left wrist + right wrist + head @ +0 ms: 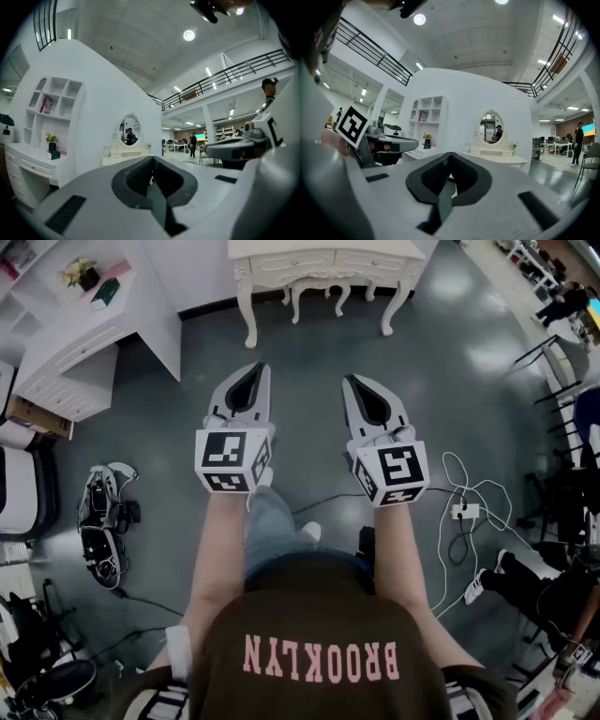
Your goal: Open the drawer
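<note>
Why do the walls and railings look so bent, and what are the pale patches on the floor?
Left gripper view: the wide lens bows the white wall and railing, and darkens the corners. Right gripper view: same bending. Head view: the pale patches look like lamp glare on the glossy floor.

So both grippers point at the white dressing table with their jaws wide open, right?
Not wide open: the left gripper and right gripper have jaws closed together on nothing, as the gripper views show. They do point at the white dressing table.

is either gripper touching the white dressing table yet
No, the left gripper and right gripper both hang over grey floor, short of the white carved-leg dressing table.
</note>
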The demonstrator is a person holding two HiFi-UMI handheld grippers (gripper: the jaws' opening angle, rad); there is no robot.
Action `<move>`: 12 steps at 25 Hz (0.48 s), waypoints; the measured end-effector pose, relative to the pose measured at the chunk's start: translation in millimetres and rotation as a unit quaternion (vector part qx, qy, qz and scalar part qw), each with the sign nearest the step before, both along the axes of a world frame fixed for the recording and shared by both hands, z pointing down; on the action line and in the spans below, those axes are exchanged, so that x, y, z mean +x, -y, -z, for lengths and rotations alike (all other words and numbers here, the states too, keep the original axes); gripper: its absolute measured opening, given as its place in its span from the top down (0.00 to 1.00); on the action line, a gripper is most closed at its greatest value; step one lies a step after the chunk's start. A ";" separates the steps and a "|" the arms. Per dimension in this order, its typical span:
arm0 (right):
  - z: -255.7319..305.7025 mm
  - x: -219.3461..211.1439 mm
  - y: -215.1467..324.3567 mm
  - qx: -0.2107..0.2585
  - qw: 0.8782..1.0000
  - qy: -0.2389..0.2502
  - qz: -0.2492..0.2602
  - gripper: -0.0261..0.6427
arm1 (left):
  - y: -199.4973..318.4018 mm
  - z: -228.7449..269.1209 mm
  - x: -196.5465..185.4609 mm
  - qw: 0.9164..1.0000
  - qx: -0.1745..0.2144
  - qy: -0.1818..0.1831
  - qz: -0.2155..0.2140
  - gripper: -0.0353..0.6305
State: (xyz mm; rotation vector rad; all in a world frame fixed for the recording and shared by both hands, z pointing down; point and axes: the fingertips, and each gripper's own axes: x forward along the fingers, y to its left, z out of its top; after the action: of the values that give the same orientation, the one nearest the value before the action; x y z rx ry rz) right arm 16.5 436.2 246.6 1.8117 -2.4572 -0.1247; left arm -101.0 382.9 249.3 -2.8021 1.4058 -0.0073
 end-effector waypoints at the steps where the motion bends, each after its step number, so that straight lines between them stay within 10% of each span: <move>1: 0.4 0.1 -2.2 0.001 1.000 -0.007 -0.002 0.97 | -1.2 0.0 1.6 1.000 0.000 -0.001 -0.003 0.94; 12: -1.1 -1.8 13.2 0.006 1.000 -0.025 0.006 0.97 | 8.6 3.4 10.8 1.000 0.009 0.015 -0.010 0.94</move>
State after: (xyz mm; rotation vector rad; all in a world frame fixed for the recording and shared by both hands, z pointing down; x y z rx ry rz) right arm 14.7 423.0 247.7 1.7749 -2.4394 -0.1840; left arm -90.2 374.2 246.0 -2.7887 1.3651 -0.0370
